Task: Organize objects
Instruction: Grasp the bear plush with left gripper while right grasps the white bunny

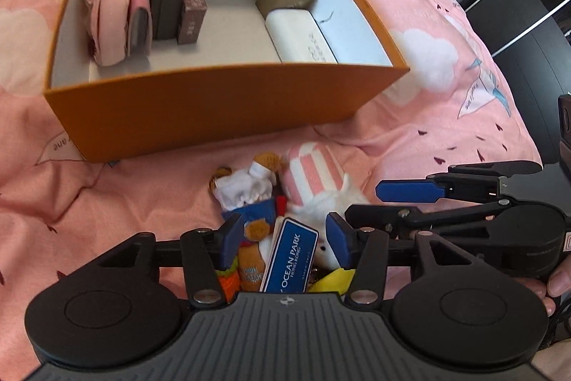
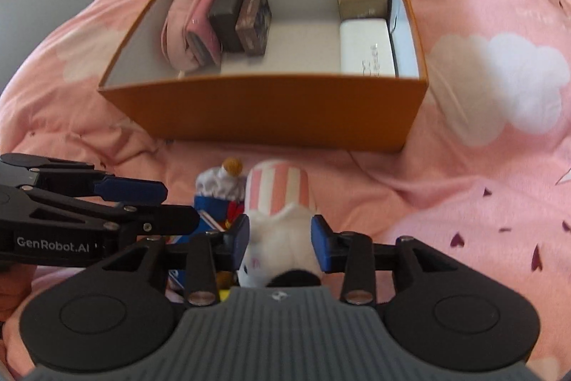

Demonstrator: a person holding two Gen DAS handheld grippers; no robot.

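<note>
Right now my right gripper (image 2: 280, 238) pinches the white plush toy (image 2: 282, 249) with the pink-striped hat, both blue pads pressed into its sides. My left gripper (image 1: 283, 238) brackets the bear toys (image 1: 249, 199) and the blue Ocean Park tag (image 1: 291, 256); I cannot tell whether its pads squeeze them. Toys sit on the pink bedspread (image 1: 125, 202). At twelve o'clock stands the orange box (image 2: 278, 113), with pouches (image 2: 189, 27) at ten o'clock and a white case (image 2: 365, 47) at two o'clock inside.
</note>
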